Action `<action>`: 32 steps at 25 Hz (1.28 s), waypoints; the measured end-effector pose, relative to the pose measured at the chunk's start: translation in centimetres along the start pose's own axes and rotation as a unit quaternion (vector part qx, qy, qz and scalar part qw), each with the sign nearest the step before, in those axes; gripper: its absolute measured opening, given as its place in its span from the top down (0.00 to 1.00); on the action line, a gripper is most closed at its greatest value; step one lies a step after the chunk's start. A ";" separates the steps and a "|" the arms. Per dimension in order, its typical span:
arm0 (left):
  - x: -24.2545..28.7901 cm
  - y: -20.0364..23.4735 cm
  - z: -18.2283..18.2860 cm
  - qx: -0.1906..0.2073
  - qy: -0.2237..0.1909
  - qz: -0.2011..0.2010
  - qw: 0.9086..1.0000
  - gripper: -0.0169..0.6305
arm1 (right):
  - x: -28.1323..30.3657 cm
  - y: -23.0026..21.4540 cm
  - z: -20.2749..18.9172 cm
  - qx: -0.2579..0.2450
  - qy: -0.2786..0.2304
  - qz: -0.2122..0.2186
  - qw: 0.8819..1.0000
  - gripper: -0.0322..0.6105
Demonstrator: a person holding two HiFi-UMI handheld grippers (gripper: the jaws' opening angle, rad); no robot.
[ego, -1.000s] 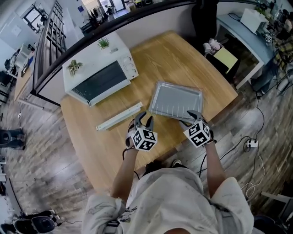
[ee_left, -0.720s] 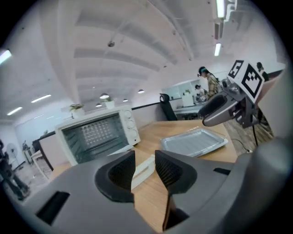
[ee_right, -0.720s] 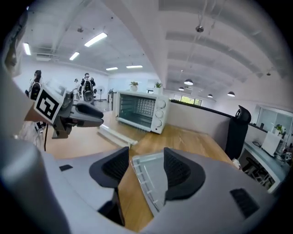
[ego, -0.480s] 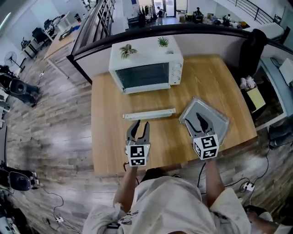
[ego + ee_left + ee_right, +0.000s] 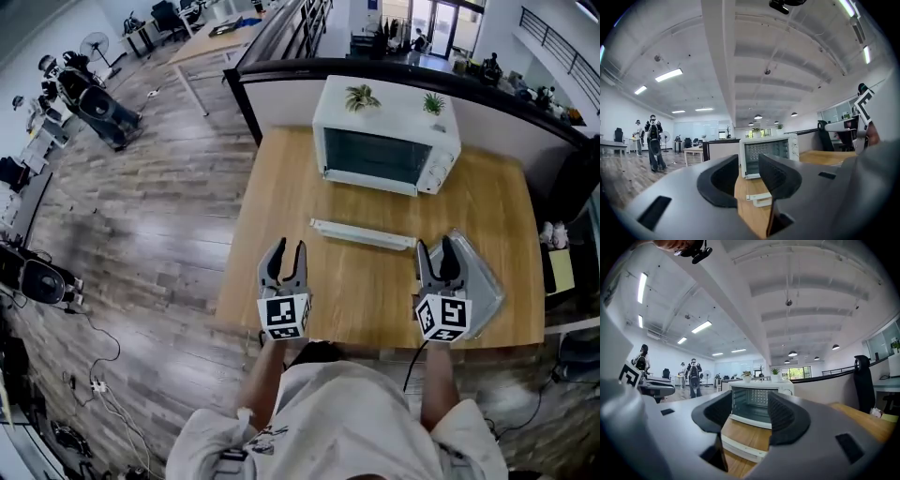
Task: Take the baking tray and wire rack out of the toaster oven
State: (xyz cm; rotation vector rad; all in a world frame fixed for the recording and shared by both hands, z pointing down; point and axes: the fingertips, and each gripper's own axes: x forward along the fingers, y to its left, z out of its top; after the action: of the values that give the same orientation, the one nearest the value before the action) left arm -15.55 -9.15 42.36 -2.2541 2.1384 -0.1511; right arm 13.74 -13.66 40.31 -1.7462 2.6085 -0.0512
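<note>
The baking tray (image 5: 486, 291) is out of the toaster oven (image 5: 389, 141). It lies flat on the table (image 5: 281, 216) by the near right corner, partly under the right gripper (image 5: 440, 255). The oven stands at the far edge, and a long white strip (image 5: 364, 234) lies across the middle of the table between the oven and the grippers. The left gripper (image 5: 284, 255) hangs over the near edge, toward the left side. Both claws are released: each has its jaws apart with nothing between them, and both point level at the oven front.

Whether the wire rack rests on the tray or sits inside the oven cannot be told, since the tray is half hidden and the oven's dark front gives little away. If the rack is inside, the step in hand is likely a reach for it. To do that well, one gripper should pass over the white strip rather than through it and square up to the oven front. It should then take the rack's front bar near the middle and draw it straight toward the near edge, level so it does not bind on the side rails. The left half of the table, apart from the tray, looks the better place to set it down.
</note>
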 end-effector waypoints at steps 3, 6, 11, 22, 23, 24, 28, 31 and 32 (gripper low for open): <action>-0.3 0.4 0.0 0.003 -0.001 0.005 1.000 0.74 | 0.3 0.1 -0.3 0.003 0.001 -0.001 1.000 0.56; -0.2 0.5 0.1 0.004 -0.003 0.006 1.000 0.74 | 0.5 0.1 -0.4 0.000 0.003 -0.004 1.000 0.56; -0.1 0.5 0.5 0.004 -0.010 0.003 1.000 0.76 | 0.4 0.2 -0.7 -0.003 0.005 -0.010 1.000 0.57; -0.2 -1.1 0.6 0.002 -0.015 -0.033 0.999 0.95 | -0.3 0.1 -1.2 -0.026 0.014 -0.032 0.999 0.92; -0.2 -1.3 0.6 0.003 -0.015 -0.036 0.999 0.95 | -0.3 0.0 -1.2 -0.026 0.014 -0.033 0.999 0.92; -0.2 -1.5 0.6 0.004 -0.014 -0.037 0.999 0.95 | -0.4 0.0 -1.2 -0.027 0.015 -0.033 0.999 0.92; 0.0 -2.4 0.4 0.000 -0.009 -0.045 0.999 0.95 | -0.9 -0.4 -1.2 -0.029 0.019 -0.033 0.999 0.92; 0.1 -3.0 0.4 0.003 -0.007 -0.055 0.998 0.95 | -1.0 -0.5 -1.4 -0.028 0.022 -0.033 0.999 0.92; 0.2 -3.1 0.4 0.002 -0.008 -0.057 0.998 0.95 | -1.0 -0.5 -1.5 -0.028 0.023 -0.033 0.999 0.92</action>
State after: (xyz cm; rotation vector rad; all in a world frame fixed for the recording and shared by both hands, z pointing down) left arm -12.42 -9.15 42.24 -2.3676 2.0005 -0.1403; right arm 14.57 -12.94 41.79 -1.8708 2.6085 -0.0191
